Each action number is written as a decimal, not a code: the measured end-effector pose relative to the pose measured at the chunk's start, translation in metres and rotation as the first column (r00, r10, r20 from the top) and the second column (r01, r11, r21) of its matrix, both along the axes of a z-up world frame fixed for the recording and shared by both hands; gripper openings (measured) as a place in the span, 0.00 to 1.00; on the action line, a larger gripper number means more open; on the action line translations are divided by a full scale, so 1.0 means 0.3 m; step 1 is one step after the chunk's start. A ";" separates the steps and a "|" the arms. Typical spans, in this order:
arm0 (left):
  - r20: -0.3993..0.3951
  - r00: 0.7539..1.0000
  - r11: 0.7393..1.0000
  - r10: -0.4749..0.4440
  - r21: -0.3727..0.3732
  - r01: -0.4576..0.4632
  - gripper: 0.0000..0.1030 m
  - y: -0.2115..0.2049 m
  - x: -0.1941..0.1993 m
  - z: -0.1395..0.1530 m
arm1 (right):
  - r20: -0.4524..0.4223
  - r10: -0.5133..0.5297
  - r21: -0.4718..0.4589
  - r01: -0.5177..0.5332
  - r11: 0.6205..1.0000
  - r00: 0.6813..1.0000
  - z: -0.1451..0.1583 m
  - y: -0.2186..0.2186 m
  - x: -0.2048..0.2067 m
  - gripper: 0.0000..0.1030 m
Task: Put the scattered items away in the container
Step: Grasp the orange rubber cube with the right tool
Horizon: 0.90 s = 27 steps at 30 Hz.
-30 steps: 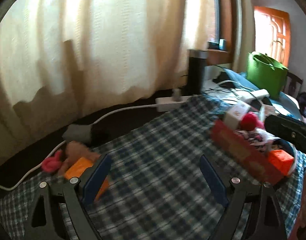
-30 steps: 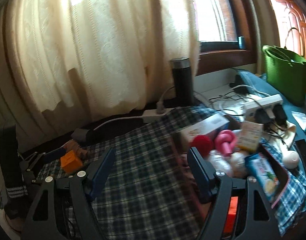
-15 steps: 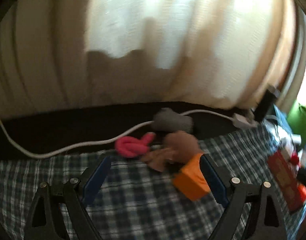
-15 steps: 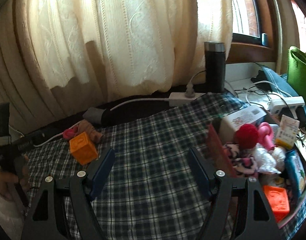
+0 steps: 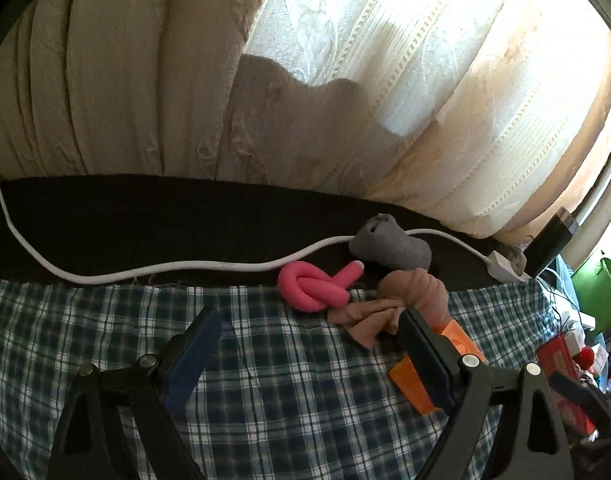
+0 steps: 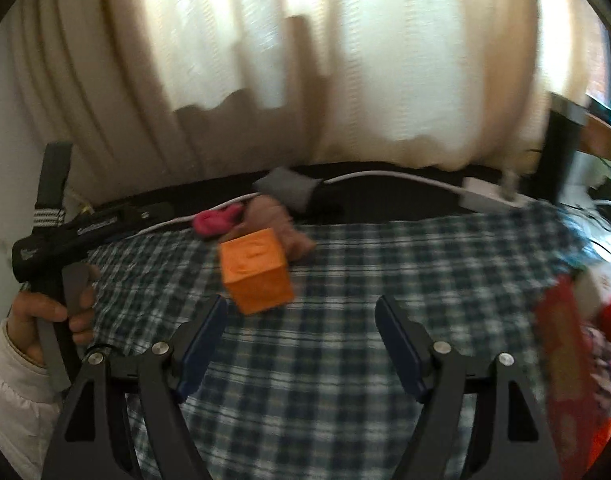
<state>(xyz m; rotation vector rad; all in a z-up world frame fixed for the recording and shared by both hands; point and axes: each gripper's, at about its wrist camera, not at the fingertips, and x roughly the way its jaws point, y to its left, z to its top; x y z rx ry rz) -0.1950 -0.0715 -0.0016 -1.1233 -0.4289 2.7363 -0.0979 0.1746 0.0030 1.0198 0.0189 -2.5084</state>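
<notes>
1. The orange block (image 6: 256,276) sits on the plaid cloth (image 6: 365,280), with the tan stocking (image 5: 405,300) and knotted pink tube (image 5: 311,286) just behind it.
2. Your left gripper (image 5: 309,354) is spread wide, holding nothing; its right finger (image 5: 423,350) overlaps the block.
3. Your right gripper (image 6: 299,338) is also wide apart and empty, near the block.
4. The red container (image 6: 565,360) stands at the right.
</notes>
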 end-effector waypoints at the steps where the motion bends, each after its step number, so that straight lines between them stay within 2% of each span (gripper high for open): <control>1: 0.001 1.000 1.000 0.002 0.006 -0.002 0.89 -0.004 -0.002 0.000 | 0.007 0.018 0.011 -0.018 1.000 1.000 -0.015 -0.031 -0.015 0.77; 10: 0.029 0.999 0.999 0.028 0.039 -0.029 0.89 -0.039 -0.022 -0.017 | 0.051 0.051 0.088 -0.055 0.995 0.997 -0.126 -0.173 -0.176 0.77; 17: 0.053 0.998 0.998 0.043 0.047 -0.045 0.89 -0.047 -0.033 -0.040 | 0.110 0.042 0.069 -0.050 0.996 0.993 -0.197 -0.189 -0.235 0.77; 19: 0.056 0.998 0.998 0.040 0.041 -0.042 0.89 -0.043 -0.034 -0.045 | 0.115 0.051 0.057 -0.058 0.997 0.992 -0.196 -0.185 -0.230 0.71; 20: 0.057 0.998 0.998 0.038 0.040 -0.040 0.89 -0.041 -0.034 -0.047 | 0.120 0.063 0.044 -0.069 0.997 0.991 -0.193 -0.182 -0.226 0.60; 24: 0.060 0.998 0.999 0.031 0.032 -0.032 0.89 -0.036 -0.036 -0.054 | 0.106 0.028 0.086 -0.038 0.996 0.994 -0.181 -0.172 -0.201 0.56; 27: 0.063 0.998 0.999 0.030 0.035 -0.032 0.89 -0.040 -0.037 -0.057 | 0.096 -0.005 0.070 -0.001 0.998 0.995 -0.161 -0.124 -0.168 0.56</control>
